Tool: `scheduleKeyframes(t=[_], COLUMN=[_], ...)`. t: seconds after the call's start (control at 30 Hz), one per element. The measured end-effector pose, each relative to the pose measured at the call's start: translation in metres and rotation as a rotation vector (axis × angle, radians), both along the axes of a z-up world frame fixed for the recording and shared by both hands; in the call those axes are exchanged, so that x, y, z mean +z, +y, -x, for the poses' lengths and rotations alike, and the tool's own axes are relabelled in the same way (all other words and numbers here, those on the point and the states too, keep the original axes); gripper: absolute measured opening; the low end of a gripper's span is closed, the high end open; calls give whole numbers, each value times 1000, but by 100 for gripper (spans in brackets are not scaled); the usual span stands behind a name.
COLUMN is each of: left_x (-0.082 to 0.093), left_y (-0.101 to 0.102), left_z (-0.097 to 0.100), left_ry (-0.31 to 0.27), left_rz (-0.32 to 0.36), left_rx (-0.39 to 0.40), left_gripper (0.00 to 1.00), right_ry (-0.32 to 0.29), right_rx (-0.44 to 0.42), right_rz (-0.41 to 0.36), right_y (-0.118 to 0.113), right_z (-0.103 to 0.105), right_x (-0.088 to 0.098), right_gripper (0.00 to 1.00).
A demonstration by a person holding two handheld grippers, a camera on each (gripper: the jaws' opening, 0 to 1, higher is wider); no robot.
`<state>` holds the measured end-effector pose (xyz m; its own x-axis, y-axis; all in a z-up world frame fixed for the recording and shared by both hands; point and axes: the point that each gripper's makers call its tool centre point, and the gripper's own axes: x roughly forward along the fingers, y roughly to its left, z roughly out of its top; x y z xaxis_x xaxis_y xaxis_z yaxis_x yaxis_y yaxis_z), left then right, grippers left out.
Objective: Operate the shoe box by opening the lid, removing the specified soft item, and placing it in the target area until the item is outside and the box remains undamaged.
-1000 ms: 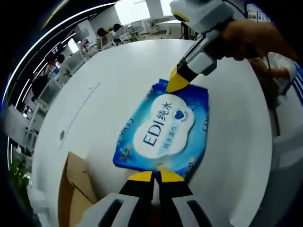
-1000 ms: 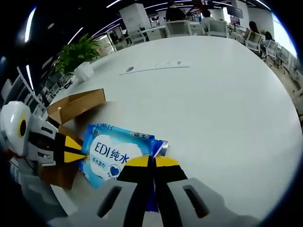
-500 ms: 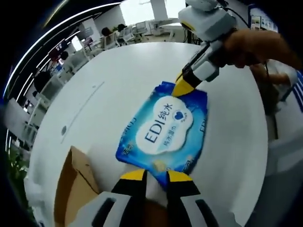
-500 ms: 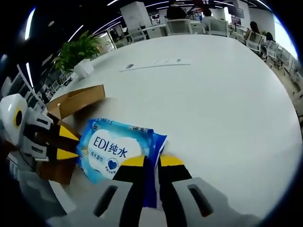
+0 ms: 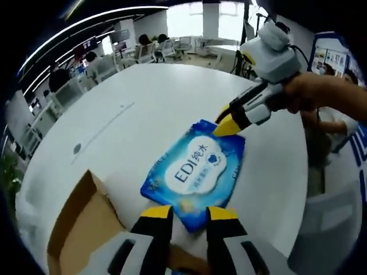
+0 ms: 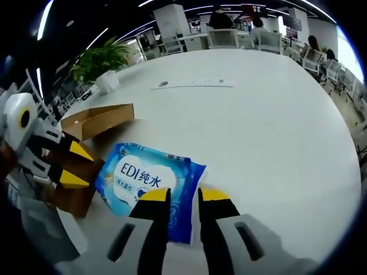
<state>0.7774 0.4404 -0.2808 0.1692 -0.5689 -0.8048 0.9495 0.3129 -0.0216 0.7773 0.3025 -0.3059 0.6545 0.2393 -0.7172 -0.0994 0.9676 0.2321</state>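
Note:
A blue and white pack of wet wipes [image 5: 195,172] lies flat on the white round table [image 5: 143,109], outside the brown cardboard shoe box [image 5: 80,220]. My left gripper [image 5: 189,213] is open, its yellow tips just short of the pack's near edge. The right gripper [image 5: 228,122] comes in from the right, held by a hand, with its tips apart at the pack's far corner. In the right gripper view the pack [image 6: 143,176] has its near edge between the spread jaws of my right gripper [image 6: 183,196]. The left gripper [image 6: 71,166] stands open beside the box [image 6: 94,120].
A potted plant [image 6: 103,60] stands at the table's far left edge. A thin strip with a round cap [image 6: 192,86] is set in the tabletop. Chairs and seated people [image 6: 221,20] are beyond the table. The person's hand [image 5: 312,94] holds the right gripper.
Both grippers, shut on opposite edges of the wipes pack a second ago, have opened and drawn back a little. The pack now rests on the table.

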Motion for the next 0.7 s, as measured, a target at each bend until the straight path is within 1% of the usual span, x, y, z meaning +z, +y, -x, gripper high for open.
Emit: scheduleKeyframes(t=[0.17,0.27,0.57,0.7], left_x=[7,12,25,33], left_y=[2,5,17,23], left_z=[3,4,5,7], left_ry=[19,33,35,41], left_rz=[32,57,103,144], left_rx=[12,23,43,48], left_gripper=[26,27,29,30], right_ry=[-13,-17,-34,-47], right_rx=[4,17,45,64], right_rz=[11,33,67,81], right_y=[1,1,3,8], right_z=[4,6,12,15], right_x=[11,15,30,41], right_gripper=[21,23,25,27])
